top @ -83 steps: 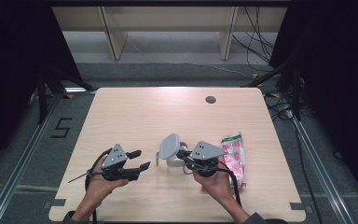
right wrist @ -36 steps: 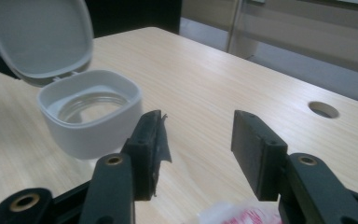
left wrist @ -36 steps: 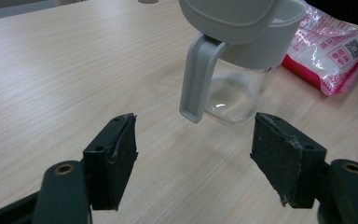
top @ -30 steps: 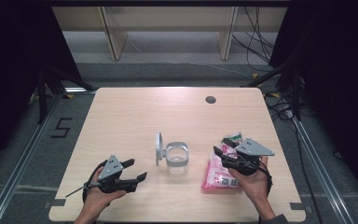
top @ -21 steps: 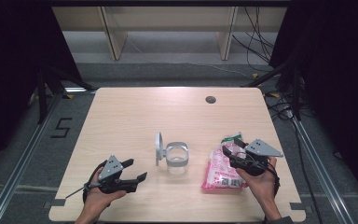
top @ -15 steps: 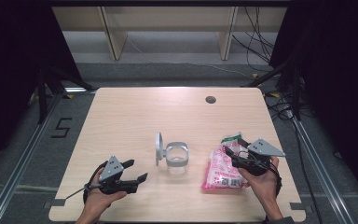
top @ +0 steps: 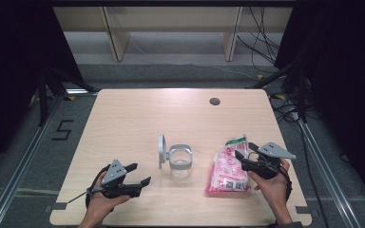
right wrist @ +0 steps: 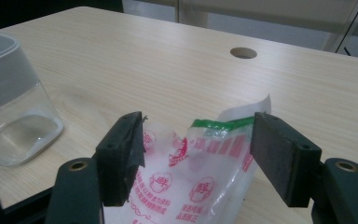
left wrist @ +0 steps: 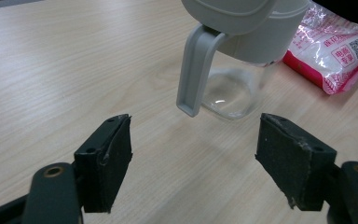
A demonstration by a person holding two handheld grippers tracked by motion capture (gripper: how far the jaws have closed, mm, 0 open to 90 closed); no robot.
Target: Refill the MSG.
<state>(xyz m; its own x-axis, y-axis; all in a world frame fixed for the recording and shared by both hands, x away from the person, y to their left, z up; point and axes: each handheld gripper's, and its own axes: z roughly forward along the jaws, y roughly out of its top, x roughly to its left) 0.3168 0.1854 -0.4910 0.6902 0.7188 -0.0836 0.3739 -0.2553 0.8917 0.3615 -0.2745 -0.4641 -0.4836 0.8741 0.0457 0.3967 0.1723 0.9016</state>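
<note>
Bag (top: 226, 167) on pale wooden table (top: 138, 118)

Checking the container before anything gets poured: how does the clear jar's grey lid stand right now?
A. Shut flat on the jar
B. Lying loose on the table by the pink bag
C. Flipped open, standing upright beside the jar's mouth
C: in the high view the grey lid stands on edge at the left of the clear jar, whose mouth is uncovered.
</note>
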